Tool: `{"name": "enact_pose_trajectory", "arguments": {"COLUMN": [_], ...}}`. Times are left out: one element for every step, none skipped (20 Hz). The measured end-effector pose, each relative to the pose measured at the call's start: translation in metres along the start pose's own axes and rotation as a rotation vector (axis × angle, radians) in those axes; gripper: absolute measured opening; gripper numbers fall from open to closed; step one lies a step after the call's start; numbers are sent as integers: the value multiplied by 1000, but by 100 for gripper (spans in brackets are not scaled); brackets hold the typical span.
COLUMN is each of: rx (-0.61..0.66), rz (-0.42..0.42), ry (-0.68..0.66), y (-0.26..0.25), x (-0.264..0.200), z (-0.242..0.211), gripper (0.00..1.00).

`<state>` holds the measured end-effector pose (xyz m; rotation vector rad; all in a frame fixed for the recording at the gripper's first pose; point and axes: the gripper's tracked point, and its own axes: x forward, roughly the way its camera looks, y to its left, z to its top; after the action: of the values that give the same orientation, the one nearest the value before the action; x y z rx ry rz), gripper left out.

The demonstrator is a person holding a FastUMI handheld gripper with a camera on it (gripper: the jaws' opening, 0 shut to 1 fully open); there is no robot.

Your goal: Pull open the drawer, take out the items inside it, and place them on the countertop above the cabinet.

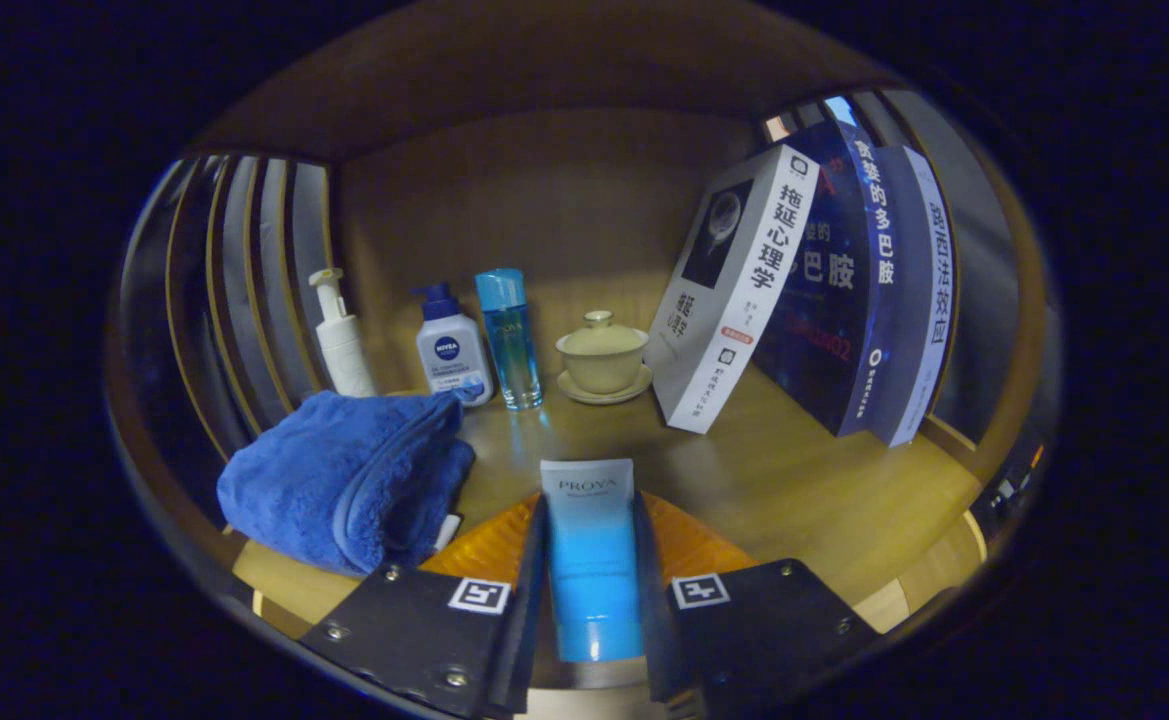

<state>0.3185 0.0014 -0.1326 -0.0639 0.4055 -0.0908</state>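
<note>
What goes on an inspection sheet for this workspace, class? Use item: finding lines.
Surface: wooden countertop, lit dimly.
Job's things: blue tube between the fingers, over the countertop.
Clutter: blue towel, pump bottle, white bottle, clear blue bottle, lidded cup on a saucer, three leaning books.
Grippers: gripper shut on the tube.
Cables: nothing seen.
Surroundings: wooden back wall, slatted side.

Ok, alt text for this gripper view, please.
The gripper is shut on a blue and white cosmetic tube, held over the wooden countertop. Beyond it are a folded blue towel, three bottles, a lidded tea bowl and leaning books.
</note>
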Motion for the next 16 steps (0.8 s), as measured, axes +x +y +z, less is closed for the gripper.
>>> {"name": "enact_pose_trajectory", "arguments": {"rx": [11,17,25,38,56,63,67,68,65,61,58,54,52,49,42,33], "rz": [-1,-1,-5,-15,-18,-28,-26,-24,-23,-25,-27,-24,-14,0,6,11], "ry": [2,1,7,-11,-38,-59,-75,-85,-87,-89,-99,-105,-113,-120,-128,-138], "y": [1,1,-2,-3,-4,-6,-4,-3,-3,-4,-5,-6,-5,-4,-5,-6], "x": [2,5,3,0,-3,-8,-16,-23,-31,-42,-52,-62,-74,-87,-100,-116], "z": [0,1,1,7,16,21,28,31,33,36,38,41,44,46,48,50], "gripper": [44,45,45,49,53,69,85,100,100,100,100,100,100,100,100,100]}}
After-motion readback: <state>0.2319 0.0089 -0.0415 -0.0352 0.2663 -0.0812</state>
